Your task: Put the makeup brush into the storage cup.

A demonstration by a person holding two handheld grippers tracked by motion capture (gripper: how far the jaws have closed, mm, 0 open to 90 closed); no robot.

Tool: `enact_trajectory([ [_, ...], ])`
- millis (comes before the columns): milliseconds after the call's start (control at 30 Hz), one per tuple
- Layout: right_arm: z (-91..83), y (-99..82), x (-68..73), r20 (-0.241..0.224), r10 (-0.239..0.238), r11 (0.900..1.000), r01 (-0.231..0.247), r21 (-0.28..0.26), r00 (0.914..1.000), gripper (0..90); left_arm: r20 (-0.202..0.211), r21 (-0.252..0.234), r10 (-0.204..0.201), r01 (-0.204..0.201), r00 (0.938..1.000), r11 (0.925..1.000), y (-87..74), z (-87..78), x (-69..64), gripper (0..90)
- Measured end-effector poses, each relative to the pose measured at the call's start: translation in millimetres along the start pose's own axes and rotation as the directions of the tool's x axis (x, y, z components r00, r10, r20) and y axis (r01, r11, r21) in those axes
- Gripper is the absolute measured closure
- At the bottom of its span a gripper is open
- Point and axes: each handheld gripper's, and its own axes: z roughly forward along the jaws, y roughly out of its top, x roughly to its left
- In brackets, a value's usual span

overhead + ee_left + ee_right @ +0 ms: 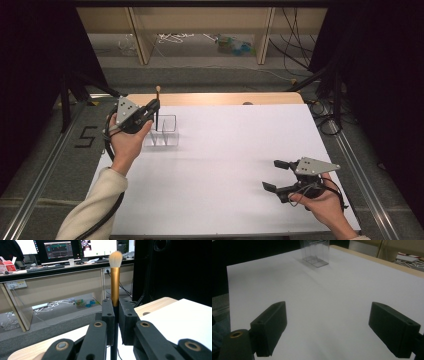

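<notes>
My left gripper (154,107) is shut on a makeup brush (158,90) and holds it upright at the table's far left. In the left gripper view the brush (115,277) shows a gold ferrule, pale bristles on top and a thin black handle, with the left gripper (116,315) pinching that handle. The handle's lower end reaches down at the left part of a clear plastic holder (166,132); whether it is inside I cannot tell. My right gripper (270,175) rests open and empty near the front right. The right gripper (334,332) faces the holder (315,252) far off.
A white sheet (225,150) covers the table, whose wooden rim (215,98) shows at the far edge. Behind stand wooden shelf legs (142,40) with cables and clutter on the floor. Black drapes flank both sides. A "5" (86,136) is marked on the floor at left.
</notes>
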Motion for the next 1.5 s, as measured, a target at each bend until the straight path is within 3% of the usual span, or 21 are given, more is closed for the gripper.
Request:
enact_trajectory([
  [1500,0.8,-0.4,-0.4,-0.01,0.005,0.9999,-0.005,-0.015,0.9999,15.8,0.002,-0.004,0.007,-0.007,1.0,1.0,0.8,12.7,2.9,83.3],
])
